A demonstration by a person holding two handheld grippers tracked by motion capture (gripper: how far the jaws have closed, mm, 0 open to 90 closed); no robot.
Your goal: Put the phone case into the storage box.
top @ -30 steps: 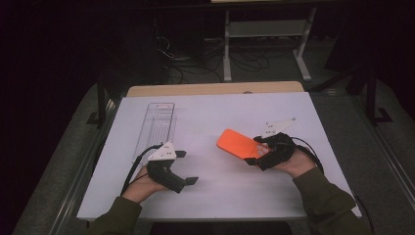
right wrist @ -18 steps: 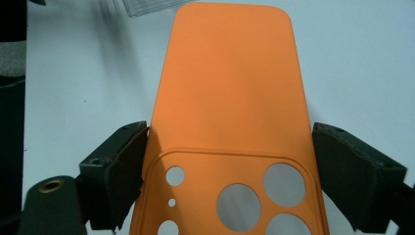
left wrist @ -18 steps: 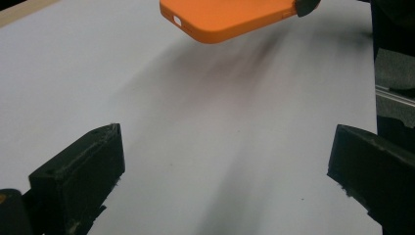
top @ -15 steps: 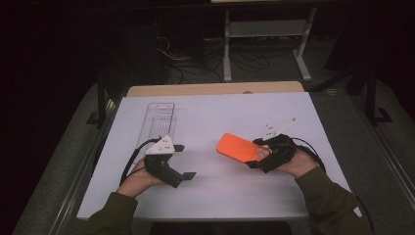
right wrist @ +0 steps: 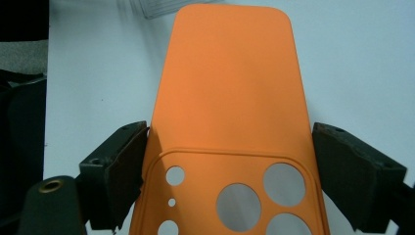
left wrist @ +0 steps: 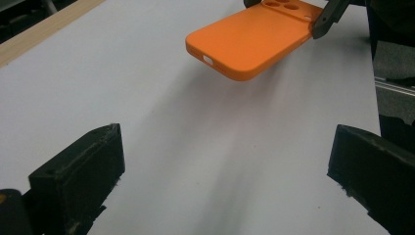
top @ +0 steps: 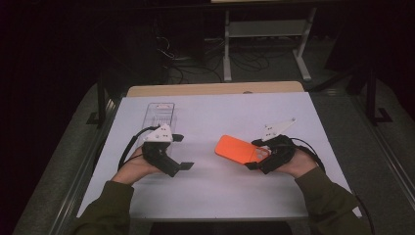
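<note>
Orange phone case (right wrist: 230, 112) betw. R gripper (right wrist: 230, 171) jaws

A clear plastic tray (top: 161, 113) is lying near the far left corner of the white table (top: 220, 196), with a wooden strip (top: 215, 88) running along its far edge.

On the white table (top: 215, 191) the right gripper (top: 258, 155) holds an orange phone case (top: 237, 149) by its near end, and the case points toward the middle of the table. The left gripper (top: 182, 152) is well apart from it, with open jaws and nothing between them. Just behind the left gripper lies a clear plastic tray (top: 160, 113). Both forearms wear dark green sleeves (top: 105, 208).
</note>
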